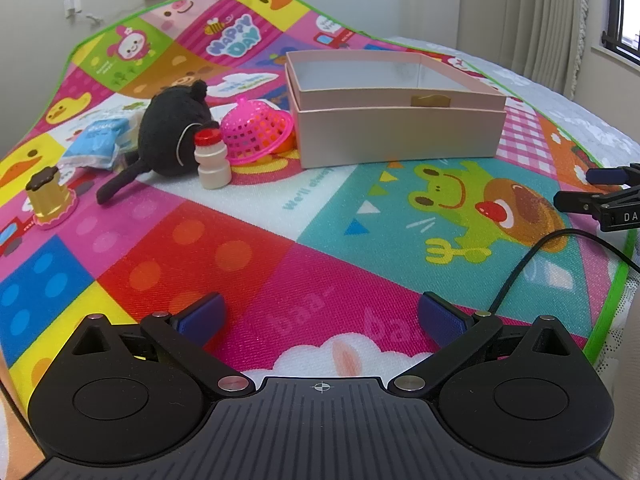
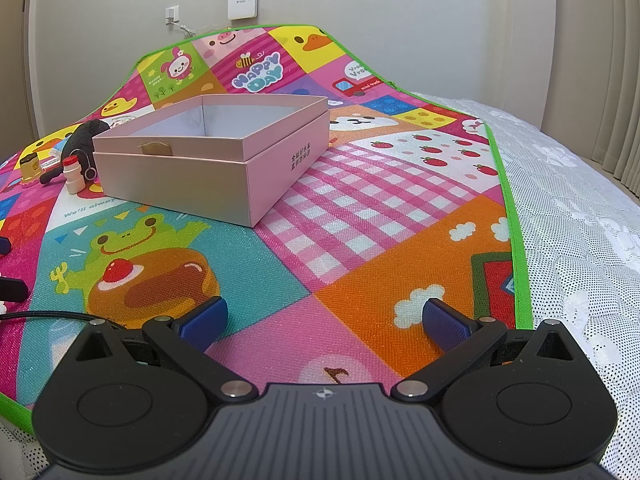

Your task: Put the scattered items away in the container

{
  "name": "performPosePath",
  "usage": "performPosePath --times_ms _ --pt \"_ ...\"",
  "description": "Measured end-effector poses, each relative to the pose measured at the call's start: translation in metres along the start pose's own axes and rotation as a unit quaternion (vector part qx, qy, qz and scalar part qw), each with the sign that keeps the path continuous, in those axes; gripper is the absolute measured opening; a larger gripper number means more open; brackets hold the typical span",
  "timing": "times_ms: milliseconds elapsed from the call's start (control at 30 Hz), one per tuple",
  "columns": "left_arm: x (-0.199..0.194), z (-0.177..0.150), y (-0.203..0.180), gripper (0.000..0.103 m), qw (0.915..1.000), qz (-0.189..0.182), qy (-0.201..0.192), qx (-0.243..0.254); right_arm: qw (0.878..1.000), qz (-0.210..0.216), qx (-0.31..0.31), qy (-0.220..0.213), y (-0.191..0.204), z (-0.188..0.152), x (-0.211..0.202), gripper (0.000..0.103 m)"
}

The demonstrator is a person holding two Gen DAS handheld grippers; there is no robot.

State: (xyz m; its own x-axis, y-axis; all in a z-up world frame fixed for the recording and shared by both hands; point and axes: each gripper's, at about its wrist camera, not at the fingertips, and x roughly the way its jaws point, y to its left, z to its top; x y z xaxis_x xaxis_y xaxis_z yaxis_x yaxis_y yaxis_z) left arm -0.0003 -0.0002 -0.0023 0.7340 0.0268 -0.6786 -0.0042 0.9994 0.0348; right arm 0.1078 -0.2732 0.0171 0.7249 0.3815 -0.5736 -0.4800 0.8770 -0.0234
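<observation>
An open pink box (image 1: 400,136) (image 2: 208,164) stands on the colourful play mat, nothing visible inside. Left of it lie a black plush toy (image 1: 172,136) (image 2: 80,138), a small white bottle with a red cap (image 1: 212,158) (image 2: 75,176), a pink plastic basket (image 1: 256,128) tipped over, a blue-white packet (image 1: 96,144) and a gold pudding toy (image 1: 50,196) (image 2: 30,166). My left gripper (image 1: 320,316) is open, low over the mat, well short of the items. My right gripper (image 2: 324,320) is open too, nearer than the box and to its right. Its fingers (image 1: 576,202) show at the left wrist view's right edge.
The play mat (image 1: 248,264) (image 2: 360,208) covers a bed with a white lace cover (image 2: 580,220). A black cable (image 1: 532,256) trails over the mat's right part. A wall with a socket and white device (image 2: 242,2) stands behind; curtains (image 1: 540,12) and a window lie right.
</observation>
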Motion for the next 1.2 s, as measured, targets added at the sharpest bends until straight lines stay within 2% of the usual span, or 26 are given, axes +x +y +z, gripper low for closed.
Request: performPosePath --times_ms 1200 --pt "0.0016 0.0003 0.0021 0.103 0.9999 0.01 0.0 -0.006 1.0 0.003 0.004 -0.001 -0.0011 0.0003 -0.0005 0.103"
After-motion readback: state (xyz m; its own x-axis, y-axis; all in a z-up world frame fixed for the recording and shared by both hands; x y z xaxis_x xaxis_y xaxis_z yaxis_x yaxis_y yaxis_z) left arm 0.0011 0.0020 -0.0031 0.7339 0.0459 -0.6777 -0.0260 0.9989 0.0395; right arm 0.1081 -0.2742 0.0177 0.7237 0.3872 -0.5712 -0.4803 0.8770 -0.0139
